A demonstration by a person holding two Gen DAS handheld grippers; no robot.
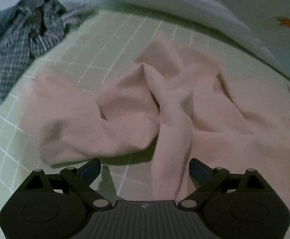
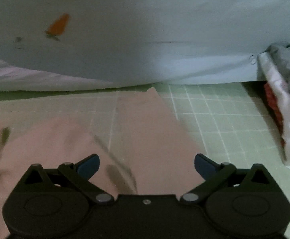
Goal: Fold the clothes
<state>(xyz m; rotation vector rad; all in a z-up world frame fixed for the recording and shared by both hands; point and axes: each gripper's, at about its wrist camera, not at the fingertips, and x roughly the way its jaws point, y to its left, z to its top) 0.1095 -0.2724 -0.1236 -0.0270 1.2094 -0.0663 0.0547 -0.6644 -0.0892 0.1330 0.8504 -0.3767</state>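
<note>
Left gripper (image 1: 145, 171) spread wide above green gridded mat (image 1: 109, 45), nothing pinched; strip of pink garment (image 1: 125, 107) trails between jaws, near right-side pad, contact unclear. Pink garment lies rumpled across mat centre, folds bunched at middle. Right gripper (image 2: 147, 165) likewise wide, empty, hovering over flatter part of same garment (image 2: 145, 123). Checked blue-grey cloth (image 1: 25, 37) heaped at mat's far left corner. White sheet (image 2: 145, 39) with orange mark (image 2: 58, 24) along far edge. White-and-red folded fabric (image 2: 284, 115) at right edge of mat.
</note>
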